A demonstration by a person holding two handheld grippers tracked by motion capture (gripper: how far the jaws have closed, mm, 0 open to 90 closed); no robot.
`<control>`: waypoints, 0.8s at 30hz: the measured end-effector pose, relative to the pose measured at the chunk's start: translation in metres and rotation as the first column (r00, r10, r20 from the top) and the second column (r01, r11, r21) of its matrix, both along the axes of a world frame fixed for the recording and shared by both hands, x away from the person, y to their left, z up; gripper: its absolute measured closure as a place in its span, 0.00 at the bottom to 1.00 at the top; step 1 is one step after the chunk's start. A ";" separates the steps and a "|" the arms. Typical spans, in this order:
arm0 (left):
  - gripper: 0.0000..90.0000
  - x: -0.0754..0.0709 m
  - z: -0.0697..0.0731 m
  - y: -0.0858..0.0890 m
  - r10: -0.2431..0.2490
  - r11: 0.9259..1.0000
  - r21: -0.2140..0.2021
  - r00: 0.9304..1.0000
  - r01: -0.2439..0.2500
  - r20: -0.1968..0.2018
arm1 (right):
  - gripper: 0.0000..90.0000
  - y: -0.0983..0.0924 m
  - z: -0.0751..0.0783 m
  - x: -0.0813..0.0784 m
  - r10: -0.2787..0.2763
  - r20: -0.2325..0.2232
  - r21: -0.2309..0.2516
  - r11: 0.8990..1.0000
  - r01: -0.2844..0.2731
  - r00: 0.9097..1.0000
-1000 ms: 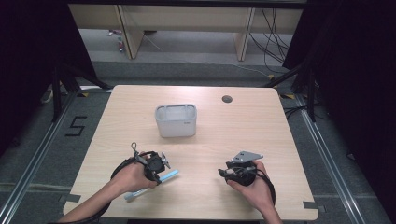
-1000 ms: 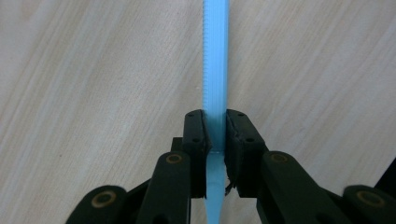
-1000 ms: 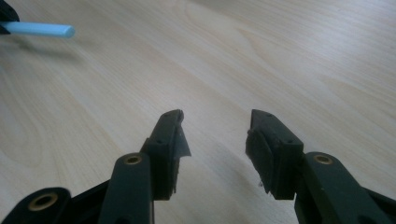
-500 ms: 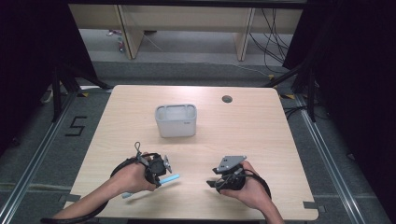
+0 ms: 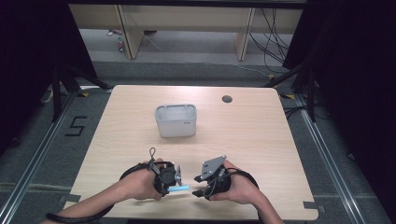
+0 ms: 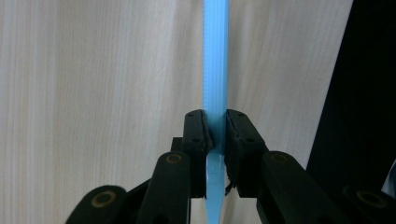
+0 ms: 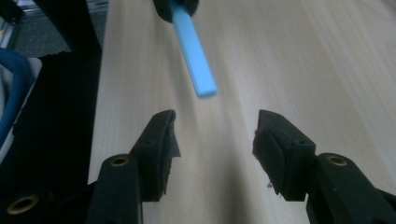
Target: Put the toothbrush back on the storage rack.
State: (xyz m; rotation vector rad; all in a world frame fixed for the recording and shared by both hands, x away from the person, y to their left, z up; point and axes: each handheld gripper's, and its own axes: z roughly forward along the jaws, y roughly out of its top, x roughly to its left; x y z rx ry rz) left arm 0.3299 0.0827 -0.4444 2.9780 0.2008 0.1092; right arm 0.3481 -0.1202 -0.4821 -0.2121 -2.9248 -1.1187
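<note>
Two hands meet low in the high view's frame, over the desk's [image 5: 261,140] near edge: left tongs [image 5: 176,179] clench a blue stick [image 5: 180,189] pointing right, toward the right tongs [image 5: 200,185]. A grey bin [image 5: 176,120] stands mid-frame. Left gripper view: stick [image 6: 215,70] pinched, rising up the centre. Right gripper view: tongs [image 7: 215,135] released, having just been opening, nothing between them; stick tip [image 7: 196,70] above.
</note>
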 end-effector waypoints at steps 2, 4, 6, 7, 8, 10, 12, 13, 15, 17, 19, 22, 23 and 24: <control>0.87 -0.002 0.001 -0.004 -0.015 1.000 -0.006 1.000 0.015 0.002 | 0.56 0.004 -0.001 -0.003 0.002 -0.030 -0.003 1.000 -0.002 1.000; 0.87 -0.004 0.001 -0.007 -0.029 1.000 -0.008 1.000 0.029 0.006 | 0.59 0.009 -0.003 -0.002 0.034 -0.020 0.003 0.999 -0.034 0.999; 0.87 -0.005 0.001 -0.009 -0.042 0.999 -0.001 0.999 0.042 0.005 | 0.61 0.011 -0.005 -0.003 0.027 -0.045 -0.002 1.000 -0.027 0.999; 0.87 -0.006 0.001 -0.010 -0.047 0.999 -0.001 0.999 0.047 0.002 | 0.64 0.013 -0.007 0.000 0.076 -0.003 0.011 0.997 -0.076 0.997; 0.87 -0.007 0.001 -0.011 -0.040 0.999 -0.014 0.999 0.040 -0.001 | 0.66 0.014 -0.008 0.002 0.091 0.014 0.022 0.996 -0.092 0.996; 0.87 -0.007 0.002 -0.012 -0.055 0.999 -0.003 0.999 0.055 -0.002 | 0.67 0.014 -0.008 -0.002 0.051 -0.040 0.014 0.999 -0.050 0.998; 0.87 -0.007 0.002 -0.013 -0.059 0.998 -0.005 0.998 0.059 0.000 | 0.69 0.015 -0.009 -0.001 0.070 -0.027 0.027 0.997 -0.069 0.997; 0.87 -0.007 0.002 -0.013 -0.048 0.999 -0.020 0.999 0.048 0.000 | 0.69 0.015 -0.009 0.000 0.078 -0.022 0.032 0.997 -0.077 0.997; 0.87 -0.007 0.003 -0.014 -0.051 0.998 -0.024 0.999 0.051 0.001 | 0.71 0.016 -0.009 0.000 0.090 -0.014 0.038 0.995 -0.090 0.996; 0.87 -0.007 0.004 -0.014 -0.056 0.998 -0.024 0.998 0.056 0.003 | 0.71 0.015 -0.010 -0.004 0.058 -0.063 0.020 0.998 -0.057 0.996; 0.87 -0.007 0.005 -0.014 -0.059 0.998 -0.023 0.998 0.059 0.004 | 0.73 0.017 -0.012 -0.002 0.083 -0.037 0.035 0.996 -0.082 0.996; 0.87 -0.007 0.005 -0.014 -0.059 0.998 -0.023 0.998 0.059 0.003 | 0.75 0.017 -0.012 -0.003 0.079 -0.041 0.041 0.996 -0.077 0.996; 0.87 -0.007 0.006 -0.014 -0.057 0.998 -0.025 0.998 0.057 0.004 | 0.76 0.017 -0.012 -0.004 0.067 -0.054 0.042 0.997 -0.065 0.996; 0.87 -0.007 0.006 -0.014 -0.055 0.998 -0.024 0.998 0.055 0.003 | 0.79 0.018 -0.013 -0.002 0.091 -0.024 0.059 0.994 -0.089 0.996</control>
